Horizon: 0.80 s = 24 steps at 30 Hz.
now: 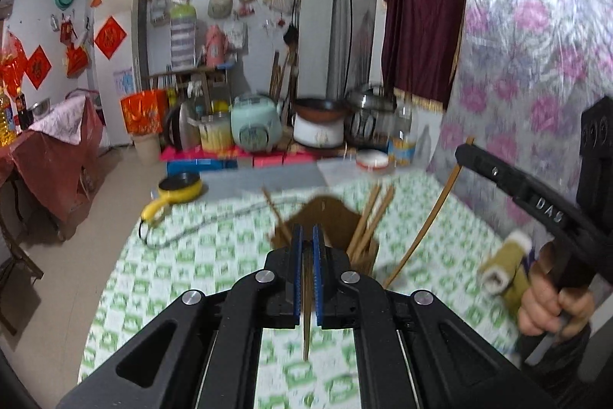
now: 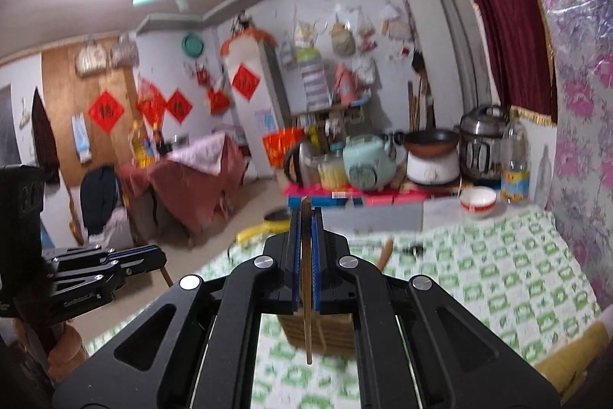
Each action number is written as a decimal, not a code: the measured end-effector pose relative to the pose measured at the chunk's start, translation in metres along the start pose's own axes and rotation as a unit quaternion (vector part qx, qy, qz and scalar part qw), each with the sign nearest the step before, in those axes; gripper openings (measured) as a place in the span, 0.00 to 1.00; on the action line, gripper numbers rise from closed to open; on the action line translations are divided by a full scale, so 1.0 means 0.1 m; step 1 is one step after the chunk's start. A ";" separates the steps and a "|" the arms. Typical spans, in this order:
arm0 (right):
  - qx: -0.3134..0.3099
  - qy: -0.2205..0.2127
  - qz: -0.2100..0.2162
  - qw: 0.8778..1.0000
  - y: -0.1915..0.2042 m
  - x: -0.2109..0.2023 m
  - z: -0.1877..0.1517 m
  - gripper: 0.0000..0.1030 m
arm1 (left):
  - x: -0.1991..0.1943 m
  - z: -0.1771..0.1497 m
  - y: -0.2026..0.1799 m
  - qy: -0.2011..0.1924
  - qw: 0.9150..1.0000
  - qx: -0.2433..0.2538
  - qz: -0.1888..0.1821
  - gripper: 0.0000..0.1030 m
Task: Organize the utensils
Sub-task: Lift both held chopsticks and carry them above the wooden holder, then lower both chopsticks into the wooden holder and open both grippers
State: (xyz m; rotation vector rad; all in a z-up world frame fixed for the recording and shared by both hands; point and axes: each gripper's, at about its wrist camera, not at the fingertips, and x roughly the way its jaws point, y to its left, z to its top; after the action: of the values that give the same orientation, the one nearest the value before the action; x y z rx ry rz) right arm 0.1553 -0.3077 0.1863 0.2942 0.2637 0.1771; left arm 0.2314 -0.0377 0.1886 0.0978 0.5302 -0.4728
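My left gripper [image 1: 306,229] is shut on a thin brown chopstick [image 1: 306,313] that hangs down between its blue pads. Just beyond it a brown wooden utensil holder [image 1: 325,217] stands on the checked tablecloth with several chopsticks [image 1: 373,221] leaning in it. At the right, my right gripper [image 1: 459,152] holds a long thin wooden chopstick [image 1: 433,217] slanting down toward the holder. In the right wrist view my right gripper [image 2: 305,213] is shut on that chopstick [image 2: 306,294], above the holder [image 2: 329,332]. The left gripper [image 2: 163,259] shows at the left edge.
The table has a green-and-white cloth [image 1: 214,255] and a floral wall on its right. A yellow pan [image 1: 180,186], a red-rimmed bowl [image 2: 477,202], a plastic bottle [image 2: 515,160] and cookers [image 1: 254,127] stand at its far end. A cable [image 1: 184,236] lies at the left.
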 end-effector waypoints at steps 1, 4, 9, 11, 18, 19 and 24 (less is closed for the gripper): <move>0.005 -0.014 -0.001 1.000 -0.02 0.01 0.06 0.06 | -0.01 0.10 -0.01 -0.013 1.000 -0.002 0.002 0.06; 0.014 -0.041 -0.006 0.999 -0.05 0.07 0.14 0.06 | 0.04 0.30 -0.04 -0.039 0.999 -0.012 -0.001 0.06; 0.015 -0.053 -0.021 0.998 -0.16 0.34 0.10 0.06 | 0.33 0.54 -0.11 -0.076 0.996 -0.030 0.019 0.05; 0.020 -0.048 -0.024 0.998 -0.24 0.49 0.09 0.06 | 0.48 0.58 -0.11 -0.086 0.995 -0.034 0.035 0.06; 0.020 -0.018 -0.034 0.999 -0.39 0.87 0.03 0.06 | 1.04 0.50 0.15 -0.045 0.996 -0.066 0.027 0.06; 0.021 -0.013 -0.034 0.999 -0.40 0.90 0.01 0.06 | 1.11 0.50 0.20 -0.036 0.997 -0.070 0.024 0.05; 0.020 0.018 -0.036 0.999 -0.40 1.10 -0.10 0.06 | 1.25 0.46 0.27 -0.016 0.997 -0.075 0.013 0.06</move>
State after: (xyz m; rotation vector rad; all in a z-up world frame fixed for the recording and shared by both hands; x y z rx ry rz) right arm 0.2625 -0.3192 0.1395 0.3217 0.3139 0.1064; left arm 0.3596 -0.0748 0.1639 -0.0462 0.5305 -0.4066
